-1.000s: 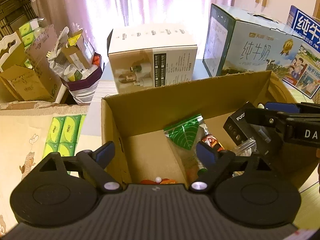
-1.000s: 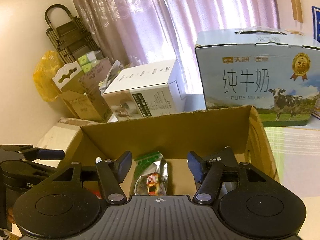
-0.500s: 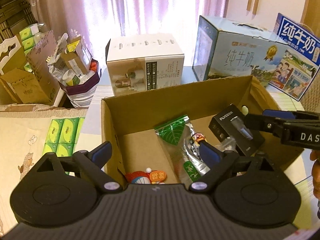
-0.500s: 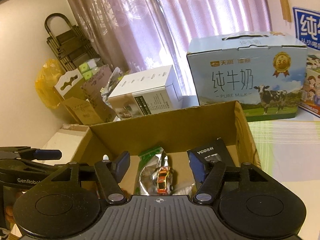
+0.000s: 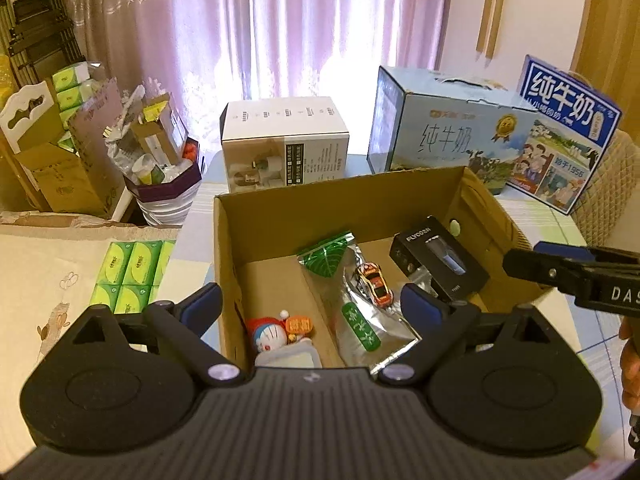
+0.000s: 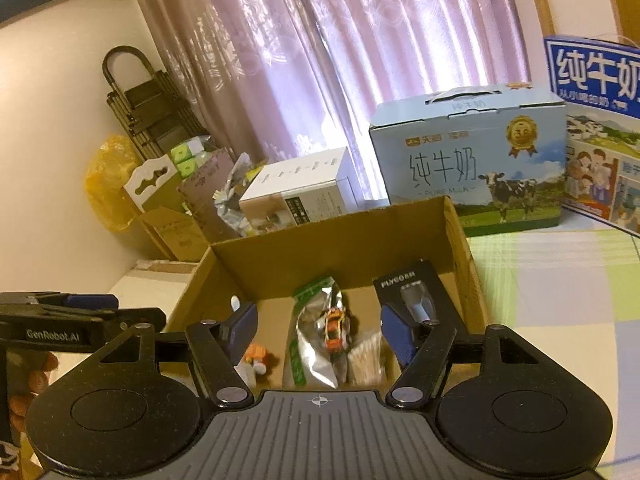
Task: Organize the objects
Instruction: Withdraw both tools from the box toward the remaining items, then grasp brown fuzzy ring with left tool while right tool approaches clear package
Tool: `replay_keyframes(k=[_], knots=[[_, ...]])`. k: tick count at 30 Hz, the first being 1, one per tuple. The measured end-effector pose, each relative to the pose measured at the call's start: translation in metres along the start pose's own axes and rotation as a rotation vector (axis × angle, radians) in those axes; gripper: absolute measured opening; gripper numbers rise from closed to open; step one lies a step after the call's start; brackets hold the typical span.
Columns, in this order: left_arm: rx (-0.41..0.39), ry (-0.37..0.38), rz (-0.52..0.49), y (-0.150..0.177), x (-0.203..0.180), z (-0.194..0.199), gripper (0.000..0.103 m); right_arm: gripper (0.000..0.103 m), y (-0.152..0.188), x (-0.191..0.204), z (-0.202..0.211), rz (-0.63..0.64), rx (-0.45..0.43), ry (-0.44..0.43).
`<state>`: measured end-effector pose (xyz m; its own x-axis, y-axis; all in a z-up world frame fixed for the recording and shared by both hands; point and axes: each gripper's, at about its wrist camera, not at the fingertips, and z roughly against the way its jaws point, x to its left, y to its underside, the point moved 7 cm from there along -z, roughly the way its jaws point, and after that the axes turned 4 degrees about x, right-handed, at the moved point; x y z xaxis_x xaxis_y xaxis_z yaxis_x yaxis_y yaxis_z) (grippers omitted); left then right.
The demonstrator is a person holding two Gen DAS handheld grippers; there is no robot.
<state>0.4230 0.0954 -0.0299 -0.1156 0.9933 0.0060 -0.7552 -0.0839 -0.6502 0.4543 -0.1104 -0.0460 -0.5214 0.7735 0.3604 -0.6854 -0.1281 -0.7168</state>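
Cardboard box (image 5: 472,184) lies farther below and ahead of the left gripper (image 5: 310,304) than a second ago; its fingers stand wide and empty, so more of the toy car (image 5: 374,278) and foil pouch (image 5: 360,316) shows. In the right view, the right gripper (image 6: 318,328) has likewise pulled back, fingers opening on nothing, suggesting the contents are placed.

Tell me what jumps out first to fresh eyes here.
The open brown cardboard box in the middle, holding a small orange toy car lying on a silver foil pouch, with a black shaver box to the right. Behind it stands a pale blue milk carton case against pink curtains.
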Motion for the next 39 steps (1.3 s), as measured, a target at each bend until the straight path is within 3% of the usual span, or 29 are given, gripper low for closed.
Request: replay_keyframes(k=[11, 19, 39], knots=[[-0.029, 0.004, 0.048, 0.036, -0.002, 0.049, 0.096, 0.066, 0.031, 0.008, 0.046, -0.009, -0.01, -0.003], [-0.001, 0.0, 0.093, 0.069, -0.001, 0.066, 0.097, 0.066, 0.049, 0.008, 0.073, -0.025, -0.02, 0.016], [0.137, -0.002, 0.102, 0.152, -0.016, 0.067, 0.097, 0.066, 0.129, 0.0, 0.086, -0.066, 0.135, 0.039]])
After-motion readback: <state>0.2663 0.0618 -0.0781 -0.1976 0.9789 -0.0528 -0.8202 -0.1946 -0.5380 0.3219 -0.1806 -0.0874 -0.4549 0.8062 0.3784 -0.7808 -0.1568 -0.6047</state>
